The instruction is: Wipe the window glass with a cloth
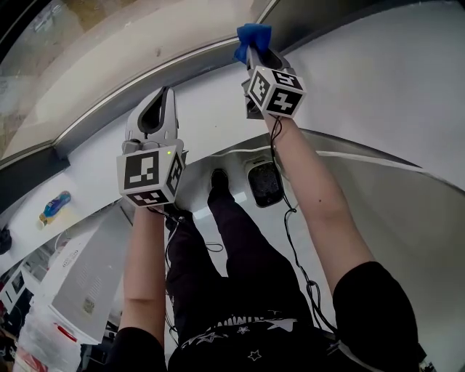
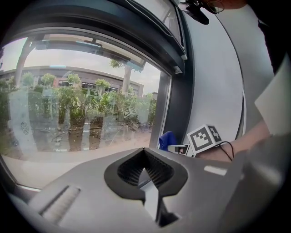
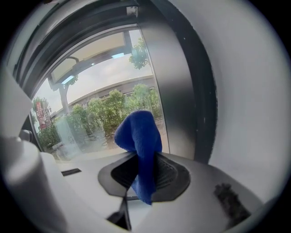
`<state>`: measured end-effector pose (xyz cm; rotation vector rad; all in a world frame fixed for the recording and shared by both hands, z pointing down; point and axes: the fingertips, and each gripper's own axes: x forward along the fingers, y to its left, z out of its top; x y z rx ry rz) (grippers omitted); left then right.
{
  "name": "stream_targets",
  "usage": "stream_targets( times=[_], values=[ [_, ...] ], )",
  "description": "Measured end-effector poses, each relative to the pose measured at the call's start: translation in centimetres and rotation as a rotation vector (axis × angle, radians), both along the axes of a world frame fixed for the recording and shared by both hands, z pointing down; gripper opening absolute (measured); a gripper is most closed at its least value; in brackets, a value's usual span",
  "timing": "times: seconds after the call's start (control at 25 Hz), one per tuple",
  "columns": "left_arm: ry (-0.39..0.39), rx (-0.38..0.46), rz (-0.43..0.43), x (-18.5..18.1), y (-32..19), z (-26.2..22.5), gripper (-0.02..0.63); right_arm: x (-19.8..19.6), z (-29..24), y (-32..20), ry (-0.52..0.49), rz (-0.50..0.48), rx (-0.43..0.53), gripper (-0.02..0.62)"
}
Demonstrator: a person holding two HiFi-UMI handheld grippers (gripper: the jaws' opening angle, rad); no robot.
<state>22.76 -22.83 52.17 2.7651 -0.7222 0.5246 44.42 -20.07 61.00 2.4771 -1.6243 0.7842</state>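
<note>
A blue cloth [image 3: 138, 141] sticks up from between the jaws of my right gripper [image 3: 141, 170], which is shut on it. In the head view the blue cloth [image 1: 252, 36] sits at the tip of the right gripper [image 1: 254, 54], close to the dark window frame [image 1: 320, 18] at the glass's right edge. The window glass [image 2: 82, 109] fills the left gripper view, with trees and a building behind it. My left gripper [image 1: 161, 98] is held up beside the right one, jaws shut and empty, its tip [image 2: 143, 169] pointing at the lower glass.
A white wall [image 1: 392, 80] lies right of the dark window frame. The white sill [image 1: 94, 156] runs below the glass. A blue bottle [image 1: 54, 207] lies at the left. White appliances [image 1: 80, 280] stand at the lower left. A cable [image 1: 294, 240] hangs from the right gripper.
</note>
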Motion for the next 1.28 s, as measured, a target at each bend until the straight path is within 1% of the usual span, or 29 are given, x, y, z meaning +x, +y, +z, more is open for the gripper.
stream_targets(
  times=[0.16,0.24,0.32,0.4,0.6,0.72,0.84,0.92,1.0,1.12,1.28],
  values=[
    [0.015,-0.004,-0.034,-2.7,-0.1,-0.1,0.009,-3.0,-0.5,-0.4,0.012,-0.047,-0.004,0.077],
    [0.017,-0.004,-0.061,-4.8,-0.5,-0.1,0.009,-5.6,-0.6,-1.0,0.016,-0.089,-0.012,0.077],
    [0.017,-0.003,-0.101,-7.7,-1.2,-0.2,0.008,-9.1,-0.6,-2.2,0.015,-0.144,-0.020,0.077],
    [0.011,-0.005,-0.148,-11.5,-1.9,-0.2,0.009,-13.8,-0.3,-3.6,0.005,-0.212,-0.031,0.077],
    [-0.017,0.001,-0.255,-22.3,-4.6,0.4,0.009,-27.8,1.4,-8.2,-0.024,-0.400,-0.052,0.077],
    [-0.037,0.016,-0.314,-28.8,-6.9,1.2,0.009,-35.9,2.0,-11.6,0.001,-0.520,-0.055,0.077],
    [-0.053,0.000,-0.376,-35.4,-8.9,2.6,0.009,-43.8,2.7,-14.6,0.013,-0.624,-0.055,0.077],
    [-0.070,-0.009,-0.401,-39.3,-10.1,3.6,0.008,-48.6,3.4,-16.5,0.008,-0.682,-0.055,0.077],
    [-0.078,-0.017,-0.415,-42.5,-11.1,4.6,0.009,-52.9,4.4,-18.3,0.003,-0.721,-0.055,0.077],
    [-0.079,-0.030,-0.431,-46.2,-12.2,6.0,0.009,-58.2,6.2,-20.9,-0.007,-0.755,-0.059,0.077],
    [-0.082,-0.031,-0.462,-49.7,-14.2,7.7,0.009,-62.8,8.3,-24.5,-0.013,-0.752,-0.062,0.077]
  ],
)
